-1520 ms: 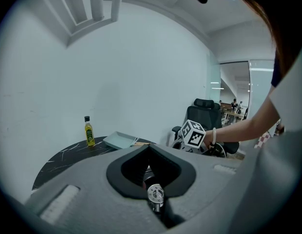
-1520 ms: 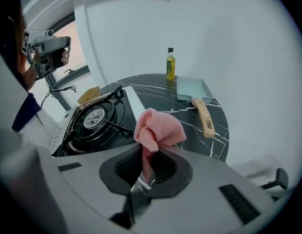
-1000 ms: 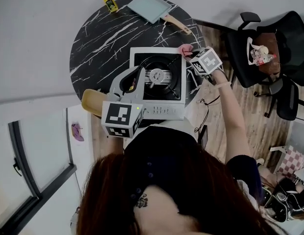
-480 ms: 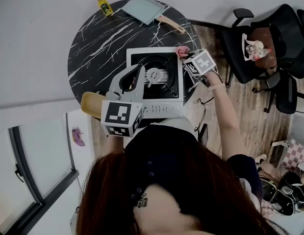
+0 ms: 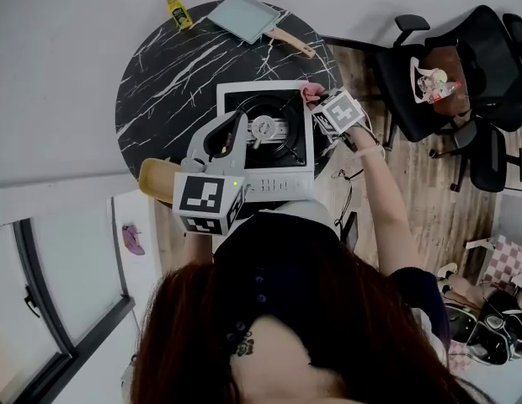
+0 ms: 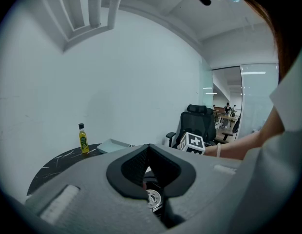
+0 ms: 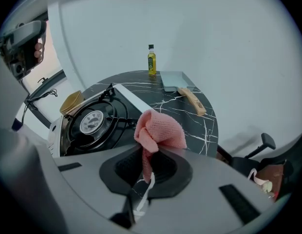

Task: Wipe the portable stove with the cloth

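Note:
The portable stove [image 5: 269, 186], white with a black burner, stands on the round black marble table [image 5: 164, 70]. A pink cloth [image 7: 160, 129] bunches up above my right gripper [image 7: 149, 152], which is shut on it. In the head view that cloth [image 5: 311, 91] sits at the stove's far right corner, just ahead of the right gripper [image 5: 318, 102]. My left gripper [image 5: 241, 124] hovers over the stove's left side, jaws shut and holding nothing. Through the left gripper [image 6: 149, 146] I glimpse the burner cap [image 6: 153, 199]. The burner [image 7: 92, 122] lies left of the cloth.
A yellow oil bottle [image 5: 171, 5] and a pale blue pan with a wooden handle [image 5: 247, 15] stand at the table's far edge. A wooden dish [image 5: 157, 178] sits left of the stove. Black office chairs [image 5: 429, 82] stand to the right, beyond the table.
The right gripper with the cloth has edged slightly left, closer to the stove's far right corner. The left gripper has stayed over the stove.

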A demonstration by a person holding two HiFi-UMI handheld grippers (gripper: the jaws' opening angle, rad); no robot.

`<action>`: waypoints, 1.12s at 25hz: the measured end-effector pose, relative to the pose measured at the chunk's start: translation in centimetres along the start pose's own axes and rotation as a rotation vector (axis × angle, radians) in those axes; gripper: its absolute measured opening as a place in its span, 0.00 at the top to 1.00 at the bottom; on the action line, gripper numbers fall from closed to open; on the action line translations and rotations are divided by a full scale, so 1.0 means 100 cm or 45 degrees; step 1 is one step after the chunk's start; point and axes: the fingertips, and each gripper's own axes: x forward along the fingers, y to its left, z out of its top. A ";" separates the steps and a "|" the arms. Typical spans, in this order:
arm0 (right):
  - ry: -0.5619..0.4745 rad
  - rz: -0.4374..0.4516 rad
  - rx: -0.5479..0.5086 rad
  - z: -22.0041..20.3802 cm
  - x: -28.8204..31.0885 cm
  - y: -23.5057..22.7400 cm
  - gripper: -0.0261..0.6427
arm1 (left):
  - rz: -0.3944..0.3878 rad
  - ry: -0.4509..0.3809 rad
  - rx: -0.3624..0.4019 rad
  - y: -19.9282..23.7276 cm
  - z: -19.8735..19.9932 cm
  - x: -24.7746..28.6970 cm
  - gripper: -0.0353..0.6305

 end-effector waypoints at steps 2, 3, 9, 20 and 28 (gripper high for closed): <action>-0.001 -0.011 -0.013 -0.001 0.000 0.002 0.91 | -0.004 -0.004 0.000 0.001 0.000 -0.001 0.93; 0.000 -0.017 -0.021 -0.001 0.000 0.004 0.91 | -0.005 -0.005 0.000 0.001 0.000 -0.002 0.93; 0.022 -0.039 -0.022 -0.007 -0.003 0.010 0.91 | -0.021 -0.014 0.002 0.001 0.003 -0.006 0.93; 0.043 -0.044 0.009 -0.020 -0.008 0.026 0.91 | -0.080 -0.011 0.017 -0.010 0.007 -0.009 0.93; 0.055 -0.068 0.006 -0.030 -0.013 0.039 0.91 | -0.113 -0.012 0.033 -0.018 0.013 -0.016 0.93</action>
